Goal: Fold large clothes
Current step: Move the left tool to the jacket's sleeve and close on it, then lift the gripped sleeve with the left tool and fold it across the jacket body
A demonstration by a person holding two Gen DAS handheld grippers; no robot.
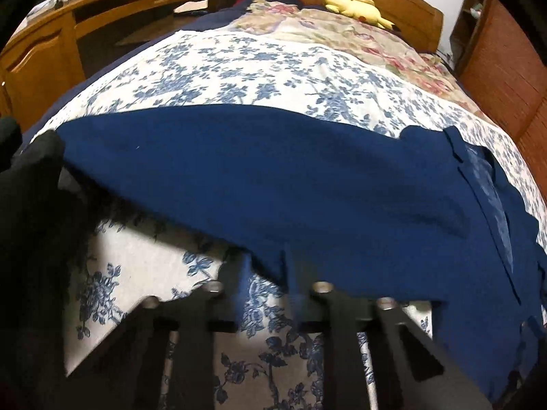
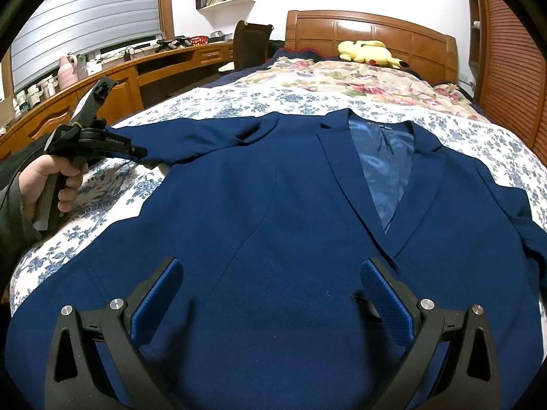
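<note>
A navy blue suit jacket [image 2: 266, 212] lies face up on the bed, collar toward the headboard, its lighter blue lining [image 2: 383, 174] showing. Its left sleeve [image 2: 191, 136] stretches out to the left. My left gripper [image 1: 263, 266] is shut on the sleeve [image 1: 266, 177] at its end and holds it a little above the sheet; it also shows in the right wrist view [image 2: 136, 152]. My right gripper [image 2: 270, 273] is open and empty, its blue pads [image 2: 157, 294] spread above the jacket's lower front.
The bed has a blue-flowered white sheet [image 2: 218, 102] and a floral quilt [image 2: 335, 78] further back. A yellow plush toy [image 2: 369, 51] lies by the wooden headboard [image 2: 372, 27]. A wooden desk [image 2: 112, 78] and a chair [image 2: 251, 44] stand left; a slatted wardrobe [image 2: 509, 61] stands right.
</note>
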